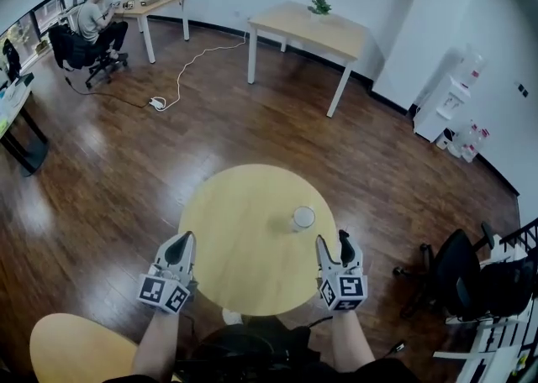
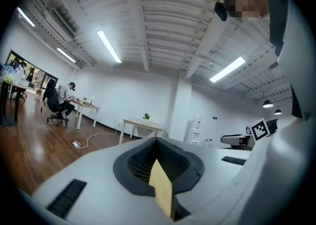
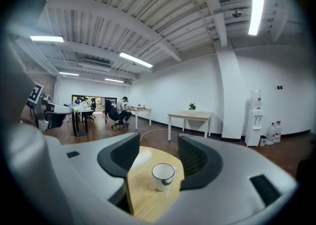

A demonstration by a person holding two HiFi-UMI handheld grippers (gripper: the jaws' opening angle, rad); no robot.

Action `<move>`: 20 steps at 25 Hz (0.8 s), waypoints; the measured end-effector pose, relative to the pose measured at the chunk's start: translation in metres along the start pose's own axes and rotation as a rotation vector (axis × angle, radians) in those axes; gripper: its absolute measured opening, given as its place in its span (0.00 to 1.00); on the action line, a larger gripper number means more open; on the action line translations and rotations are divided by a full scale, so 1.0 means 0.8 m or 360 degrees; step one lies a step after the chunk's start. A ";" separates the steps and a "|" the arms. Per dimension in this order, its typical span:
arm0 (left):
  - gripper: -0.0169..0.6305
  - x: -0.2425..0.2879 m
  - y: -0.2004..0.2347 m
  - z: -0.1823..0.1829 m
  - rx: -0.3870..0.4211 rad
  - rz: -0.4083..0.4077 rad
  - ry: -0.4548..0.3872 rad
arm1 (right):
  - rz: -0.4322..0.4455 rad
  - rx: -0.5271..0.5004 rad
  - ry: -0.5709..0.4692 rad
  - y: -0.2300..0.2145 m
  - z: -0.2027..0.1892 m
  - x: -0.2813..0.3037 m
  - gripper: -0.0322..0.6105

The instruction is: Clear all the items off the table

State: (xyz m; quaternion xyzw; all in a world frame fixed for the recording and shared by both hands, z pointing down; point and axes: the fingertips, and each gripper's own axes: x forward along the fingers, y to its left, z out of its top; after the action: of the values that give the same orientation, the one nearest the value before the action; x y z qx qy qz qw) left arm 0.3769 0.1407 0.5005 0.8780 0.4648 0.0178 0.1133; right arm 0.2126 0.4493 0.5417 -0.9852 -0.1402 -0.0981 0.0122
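Left gripper (image 1: 178, 249): jaws pressed together, empty, at the near edge of the round bench (image 1: 235, 272). Right gripper (image 1: 334, 245): jaws half apart, empty; white cup (image 3: 163, 175) stands untouched on the bench just ahead of them.

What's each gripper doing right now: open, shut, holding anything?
Left gripper: closed, holding nothing.
Right gripper: open, empty; the small white cup stands ahead of its jaws on the round light wooden table, untouched.
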 end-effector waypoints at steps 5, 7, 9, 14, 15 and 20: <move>0.03 0.015 0.007 -0.041 -0.0004 0.0019 0.0103 | 0.0023 -0.0028 0.0091 0.004 -0.040 0.040 0.49; 0.03 0.022 0.013 -0.056 -0.0008 0.0027 0.0136 | 0.0047 -0.0065 0.0128 0.009 -0.056 0.059 0.52; 0.03 0.029 0.019 -0.073 -0.0013 0.0039 0.0172 | 0.0073 -0.0091 0.0165 0.012 -0.071 0.077 0.57; 0.03 0.048 0.021 -0.122 -0.0028 0.0069 0.0264 | 0.0097 -0.0053 0.0220 0.010 -0.113 0.105 0.60; 0.03 0.052 0.020 -0.130 -0.0036 0.0070 0.0278 | 0.0092 -0.0032 0.0231 0.008 -0.122 0.110 0.70; 0.03 0.065 0.010 -0.159 -0.0074 0.0068 0.0349 | 0.0096 0.0057 0.0284 0.007 -0.161 0.136 0.80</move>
State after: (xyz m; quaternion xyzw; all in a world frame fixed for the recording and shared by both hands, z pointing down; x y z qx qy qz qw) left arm 0.3956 0.2018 0.6223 0.8775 0.4551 0.1268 0.0818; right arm 0.2924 0.4671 0.6895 -0.9759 -0.1106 -0.1827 0.0451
